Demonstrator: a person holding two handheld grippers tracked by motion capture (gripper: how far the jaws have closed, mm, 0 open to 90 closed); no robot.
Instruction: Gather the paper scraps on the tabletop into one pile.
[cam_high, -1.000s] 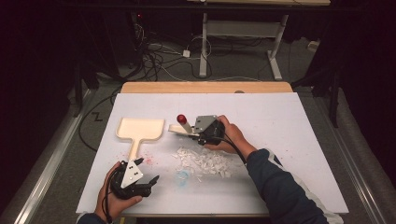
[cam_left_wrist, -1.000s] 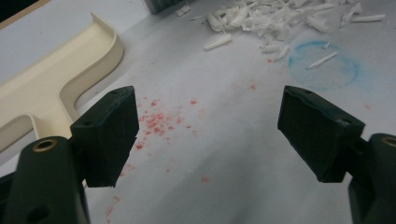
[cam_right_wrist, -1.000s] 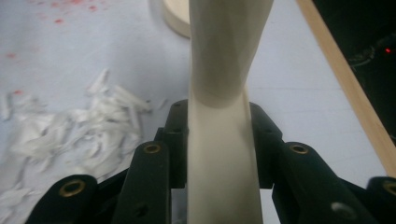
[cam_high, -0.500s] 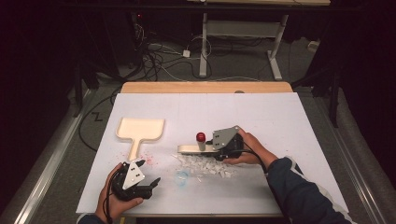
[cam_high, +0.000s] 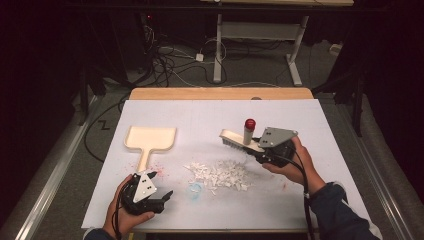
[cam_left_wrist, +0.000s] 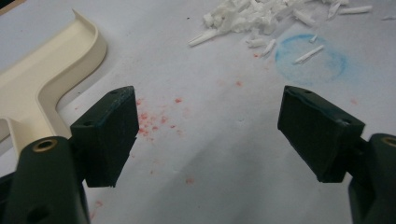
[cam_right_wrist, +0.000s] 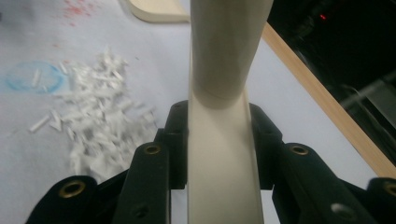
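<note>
Apparently no readable writing: right tongs (cam_high: 250, 147) grip brush (cam_high: 240, 139); dustpan (cam_high: 150, 138) unmarked.

A lab-like workroom: paper-covered table (cam_high: 210, 115), tangled floor cables (cam_high: 170, 60), dark surroundings, a metal desk frame (cam_high: 255, 35) behind.

Cream brush (cam_high: 235, 139) (red-capped post) lifted, level, behind white scrap pile (cam_high: 220, 174); cream dustpan (cam_high: 149, 140) left.

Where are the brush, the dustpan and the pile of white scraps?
brush (cam_high: 235, 137): high view, on its cream head.
dustpan (cam_high: 150, 138): high view, on its tray.
pile of white scraps (cam_high: 220, 175): high view, on its middle.
</note>
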